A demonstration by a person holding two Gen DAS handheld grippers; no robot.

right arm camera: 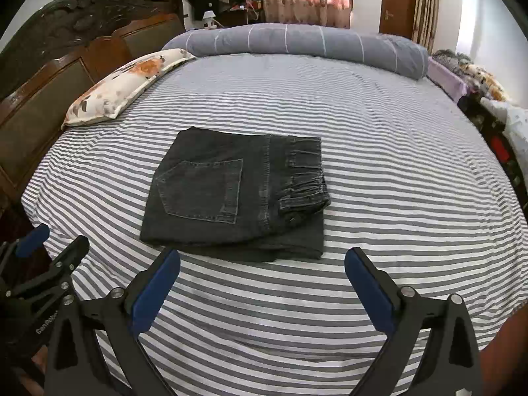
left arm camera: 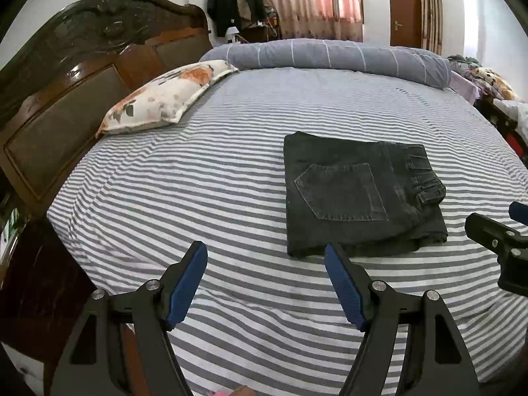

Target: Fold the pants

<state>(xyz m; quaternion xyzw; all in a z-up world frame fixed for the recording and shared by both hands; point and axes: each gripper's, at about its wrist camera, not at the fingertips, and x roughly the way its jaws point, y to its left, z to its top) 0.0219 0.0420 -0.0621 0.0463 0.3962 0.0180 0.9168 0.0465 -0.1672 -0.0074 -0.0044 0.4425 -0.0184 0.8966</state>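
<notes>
Dark grey denim pants [left arm camera: 359,194] [right arm camera: 237,198] lie folded into a compact rectangle on the striped bed sheet [left arm camera: 204,204] [right arm camera: 396,204], back pocket up, waistband at the right. My left gripper [left arm camera: 265,257] hovers open above the sheet, short of the fold's near left corner, nothing between its blue pads. My right gripper [right arm camera: 262,260] hovers open in front of the fold's near edge, also empty. The right gripper's finger [left arm camera: 495,234] shows at the right edge of the left wrist view. At the lower left of the right wrist view I see the left gripper's finger [right arm camera: 62,264].
A floral pillow [left arm camera: 165,95] [right arm camera: 122,85] rests by the dark wooden headboard [left arm camera: 82,76] on the left. A rolled grey-blue duvet [left arm camera: 330,56] [right arm camera: 307,43] lies along the far side. More bedding [left arm camera: 495,79] is piled at the right, past the bed's edge.
</notes>
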